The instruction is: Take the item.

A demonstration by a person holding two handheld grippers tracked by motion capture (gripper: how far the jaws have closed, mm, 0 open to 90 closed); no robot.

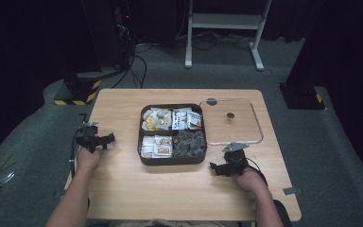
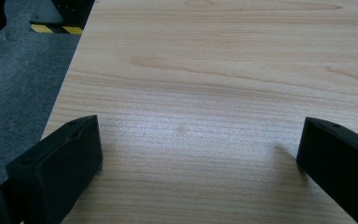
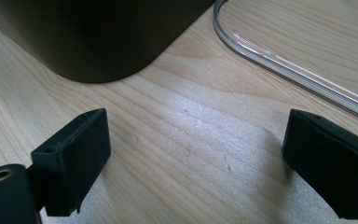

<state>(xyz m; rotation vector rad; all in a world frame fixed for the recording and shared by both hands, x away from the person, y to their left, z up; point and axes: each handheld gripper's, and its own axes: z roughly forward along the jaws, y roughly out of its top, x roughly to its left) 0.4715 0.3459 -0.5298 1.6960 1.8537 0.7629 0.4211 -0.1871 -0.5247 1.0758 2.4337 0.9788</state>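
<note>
A dark brown tray (image 1: pixel 142 142) with four compartments of packaged snacks sits mid-table. A clear lid (image 1: pixel 257 127) lies flat to its right, touching it. My left gripper (image 1: pixel 94 138) rests on the table left of the tray, jaws wide apart over bare wood (image 2: pixel 191 130). My right gripper (image 1: pixel 227 163) sits by the tray's near right corner, open with nothing between its jaws. In the right gripper view the tray's rounded corner (image 3: pixel 102 42) is just ahead and the lid's clear rim (image 3: pixel 279 60) runs at upper right.
The wooden table (image 1: pixel 170 189) has bare surface in front of the tray. Its left edge (image 2: pixel 70 79) drops to grey carpet. A yellow-black striped base (image 1: pixel 78 92) and cables lie on the floor behind; a white stand (image 1: pixel 222 28) is farther back.
</note>
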